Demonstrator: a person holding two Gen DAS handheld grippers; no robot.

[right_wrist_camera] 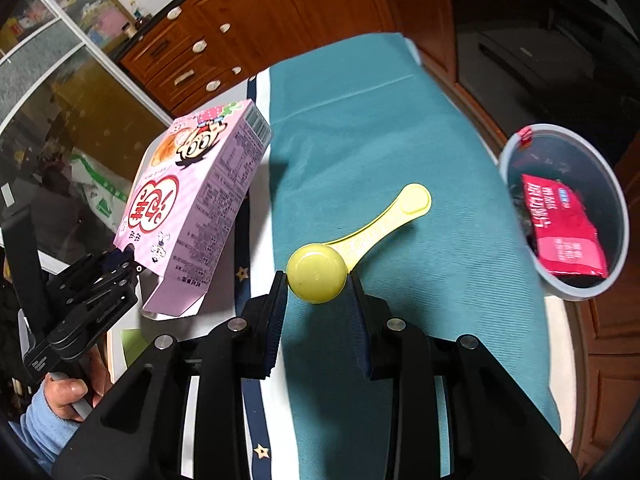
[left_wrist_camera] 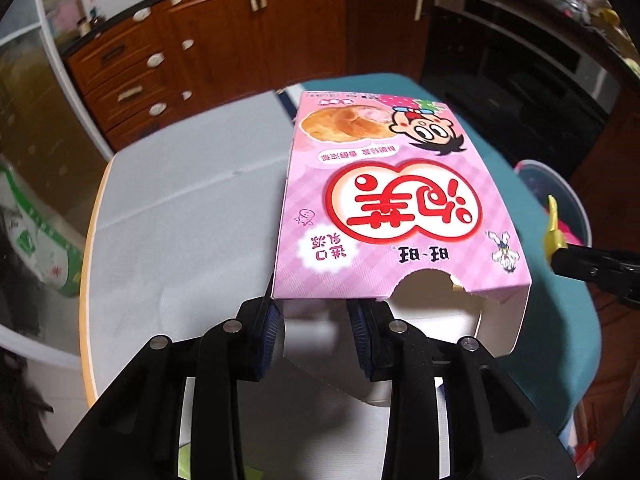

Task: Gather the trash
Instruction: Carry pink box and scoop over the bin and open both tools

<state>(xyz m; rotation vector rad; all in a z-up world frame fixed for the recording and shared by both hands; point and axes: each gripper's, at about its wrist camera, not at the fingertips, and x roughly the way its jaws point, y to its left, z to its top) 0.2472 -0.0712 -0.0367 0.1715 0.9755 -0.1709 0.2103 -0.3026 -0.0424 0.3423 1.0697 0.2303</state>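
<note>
Teal cloth [right_wrist_camera: 360,128], bin [right_wrist_camera: 616,200] rim cropped, pink box [left_wrist_camera: 384,200] flap hidden

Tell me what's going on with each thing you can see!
Pink snack box: torn open, lifted off the table, gripped by the left tool.
Yellow measuring scoop: bowl clamped in the right tool, handle sticking forward.
Grey bin: open, red packet inside.
Teal cloth: spread flat.
</note>
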